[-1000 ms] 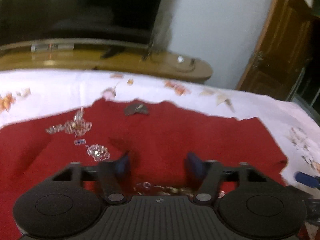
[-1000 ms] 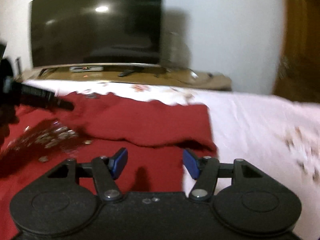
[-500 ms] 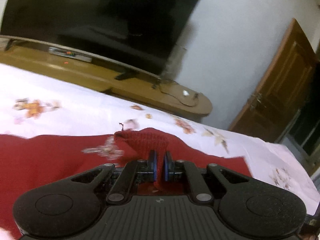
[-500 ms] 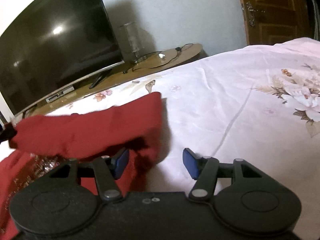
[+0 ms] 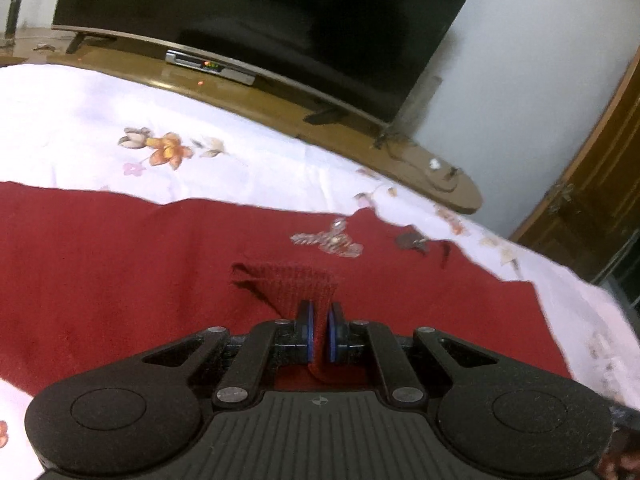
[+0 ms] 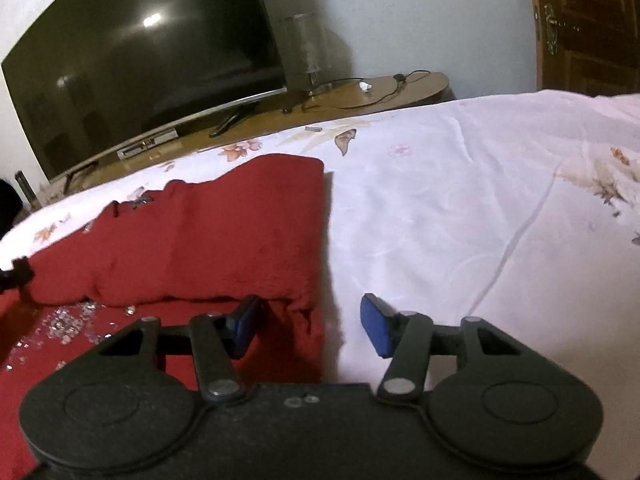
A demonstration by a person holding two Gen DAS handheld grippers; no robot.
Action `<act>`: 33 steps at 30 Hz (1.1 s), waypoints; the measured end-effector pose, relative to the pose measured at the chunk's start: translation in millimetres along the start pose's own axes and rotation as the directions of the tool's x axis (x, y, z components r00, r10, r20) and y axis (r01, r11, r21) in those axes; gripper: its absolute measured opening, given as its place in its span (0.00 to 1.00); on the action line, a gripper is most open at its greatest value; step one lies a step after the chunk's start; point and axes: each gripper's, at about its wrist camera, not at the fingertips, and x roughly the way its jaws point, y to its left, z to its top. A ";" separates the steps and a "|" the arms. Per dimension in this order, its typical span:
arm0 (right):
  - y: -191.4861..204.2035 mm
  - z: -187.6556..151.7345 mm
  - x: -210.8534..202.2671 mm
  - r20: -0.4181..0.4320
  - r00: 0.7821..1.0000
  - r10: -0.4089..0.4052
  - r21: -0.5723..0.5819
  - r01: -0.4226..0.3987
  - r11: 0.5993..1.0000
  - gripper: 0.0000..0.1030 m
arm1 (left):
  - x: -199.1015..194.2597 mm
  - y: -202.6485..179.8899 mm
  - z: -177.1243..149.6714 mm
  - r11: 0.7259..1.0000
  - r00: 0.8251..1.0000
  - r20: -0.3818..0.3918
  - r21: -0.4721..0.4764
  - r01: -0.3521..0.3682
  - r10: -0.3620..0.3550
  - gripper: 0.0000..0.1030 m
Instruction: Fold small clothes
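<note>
On the bed, left hand-held gripper pinches red garment at 12 o'clock to fold it; right hand-held gripper, closing a little, is half open and empty at its corner.

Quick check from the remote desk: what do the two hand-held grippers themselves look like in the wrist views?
Both are matte black plastic. The left hand-held gripper has two round discs, a ribbed centre plate with a small crosshair mark, silver pivot pins and linkage arms ending in blue pads. The right hand-held gripper matches, but its centre plate is smooth with two small round marks. No cables or sleeves show.
</note>
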 end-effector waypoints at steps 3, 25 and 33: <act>-2.5 1.2 -14.1 0.055 0.997 0.057 0.026 -0.058 0.998 0.53 | 1.6 1.1 -6.5 1.000 1.000 -0.007 0.004 -0.006 0.007 0.06; -36.1 54.7 28.3 0.152 0.974 0.170 0.189 -0.197 0.962 0.59 | -9.0 0.3 -9.3 0.994 0.993 0.076 0.064 -0.090 0.086 0.07; -57.5 68.8 95.6 0.071 0.957 0.283 0.327 -0.290 0.900 0.39 | 16.1 -4.5 -3.4 0.991 0.993 0.065 0.085 -0.099 0.094 0.06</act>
